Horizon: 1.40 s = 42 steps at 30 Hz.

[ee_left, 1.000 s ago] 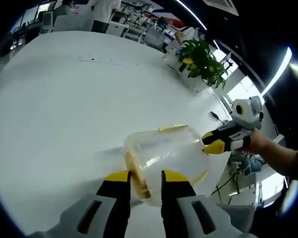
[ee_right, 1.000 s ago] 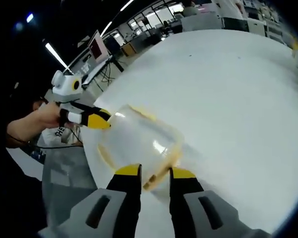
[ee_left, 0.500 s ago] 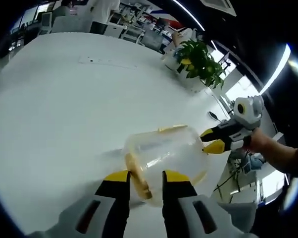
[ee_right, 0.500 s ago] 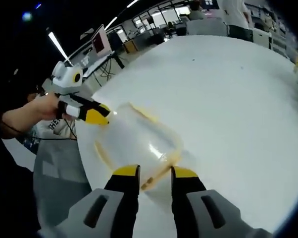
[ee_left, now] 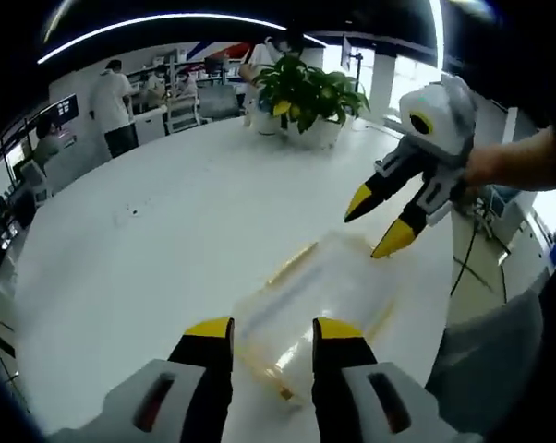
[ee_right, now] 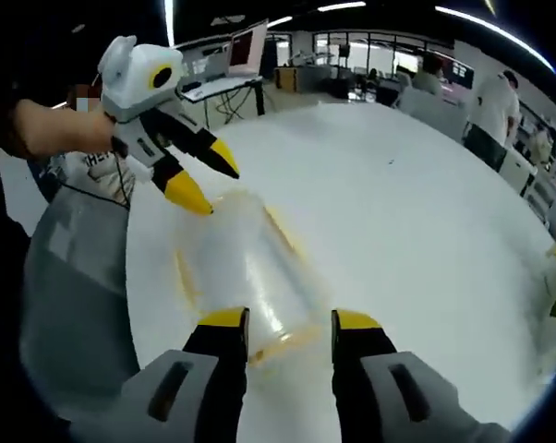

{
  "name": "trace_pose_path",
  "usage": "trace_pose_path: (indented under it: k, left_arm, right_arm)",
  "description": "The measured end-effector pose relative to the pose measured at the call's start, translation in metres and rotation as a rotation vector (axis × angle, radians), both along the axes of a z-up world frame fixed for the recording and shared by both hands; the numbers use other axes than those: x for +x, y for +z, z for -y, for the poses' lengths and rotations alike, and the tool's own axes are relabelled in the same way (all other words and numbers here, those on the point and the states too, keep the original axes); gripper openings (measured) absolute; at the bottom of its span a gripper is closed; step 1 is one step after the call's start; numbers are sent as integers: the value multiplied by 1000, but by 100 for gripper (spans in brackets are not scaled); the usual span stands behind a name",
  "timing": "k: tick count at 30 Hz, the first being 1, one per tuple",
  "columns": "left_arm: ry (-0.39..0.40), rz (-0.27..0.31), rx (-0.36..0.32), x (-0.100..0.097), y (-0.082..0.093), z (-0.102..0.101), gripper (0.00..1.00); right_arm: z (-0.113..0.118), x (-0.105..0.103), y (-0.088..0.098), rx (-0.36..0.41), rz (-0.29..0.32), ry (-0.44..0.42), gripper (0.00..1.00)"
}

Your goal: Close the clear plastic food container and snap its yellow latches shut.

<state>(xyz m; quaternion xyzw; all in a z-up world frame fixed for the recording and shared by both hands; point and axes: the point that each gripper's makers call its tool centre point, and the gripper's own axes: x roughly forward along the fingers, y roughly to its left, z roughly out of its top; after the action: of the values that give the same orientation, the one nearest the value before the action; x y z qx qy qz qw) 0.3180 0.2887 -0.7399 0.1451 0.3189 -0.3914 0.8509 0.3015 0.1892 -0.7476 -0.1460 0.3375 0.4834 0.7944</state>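
Both pairs of tongs stand open, with the clear plastic food container [ee_left: 320,300] lying on the white table [ee_left: 149,249] between them. In the left gripper view, the left gripper [ee_left: 271,334] has its yellow-tipped jaws spread apart at the near end of the container, one jaw on either side of it; whether they touch the plastic I cannot tell. At the far end of the container the right gripper [ee_left: 381,221] comes in, held by a person's hand [ee_left: 509,166], jaws parted, its lower yellow tip right at the container's far corner.

In the right gripper view, the right gripper [ee_right: 292,323] straddles the near end of the container [ee_right: 241,272] with its jaws spread. The left gripper [ee_right: 204,180] shows at the container's far end, jaws apart, its lower tip touching or just above the plastic there.

Yellow latches [ee_left: 292,263] run as thin yellow strips along the container's edges; whether they are snapped down is too blurred to tell. Well beyond the container, a potted plant [ee_left: 306,92] stands on the table. People stand and sit by desks farther off.
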Motion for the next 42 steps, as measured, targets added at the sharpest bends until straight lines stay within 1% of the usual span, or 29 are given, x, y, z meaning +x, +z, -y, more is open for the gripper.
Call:
trace_pose_path:
  k: [1, 2, 4, 5, 7, 10, 14, 16, 21, 23, 28, 30, 32, 34, 35, 37, 38, 42]
  left_arm:
    - [-21, 8, 15, 0, 0, 2, 28]
    - [-62, 17, 44, -2, -2, 5, 27]
    - [-106, 40, 77, -4, -4, 10, 27]
    - [-141, 59, 94, -6, -4, 14, 26]
    - [-198, 121, 109, -7, 1, 23, 25]
    - [-220, 98, 110, -15, -3, 30, 26]
    - [-276, 109, 147, -24, -9, 33, 26]
    - [-288, 110, 142, -27, -8, 34, 26]
    - [-304, 112, 151, -31, -8, 35, 26]
    - [-308, 107, 152, -32, -10, 35, 26]
    - [-334, 119, 159, -40, -9, 38, 29]
    - [-349, 128, 174, -44, -10, 39, 31]
    - [-366, 144, 192, -47, -11, 40, 36]
    - [-391, 159, 219, -50, -15, 41, 39]
    - [-423, 187, 243, -51, -15, 43, 39]
    - [-464, 209, 293, -53, -21, 43, 41]
    - [-483, 221, 309, -54, -23, 44, 42]
    - [-528, 245, 370, -57, -31, 46, 41]
  right_arm:
    - [-6, -1, 3, 24, -6, 18, 35]
    - [-12, -4, 7, 37, 0, 46, 35]
    - [-17, -4, 6, 23, 9, 60, 34]
    - [-22, -6, 3, 15, 1, 80, 32]
    - [-30, -10, 0, 21, -6, 105, 32]
    - [-40, -15, -2, 29, -11, 133, 33]
    - [-48, -18, -5, -4, 11, 181, 33]
    - [-51, -19, -6, -4, -5, 198, 31]
    - [-53, -12, -6, -26, 17, 220, 32]
    - [-54, -8, -6, -32, 15, 222, 33]
    - [-55, 1, -7, -64, 22, 238, 35]
    - [-55, 4, -8, -74, 17, 244, 36]
    - [-56, 7, -8, -87, 17, 256, 36]
    - [-55, 8, -10, -111, -8, 283, 38]
    - [-54, 9, -13, -134, -19, 312, 38]
    - [-51, 9, -18, -180, -53, 358, 37]
    - [-52, 10, -17, -185, -46, 381, 36]
    - [-53, 15, -20, -234, -83, 426, 38]
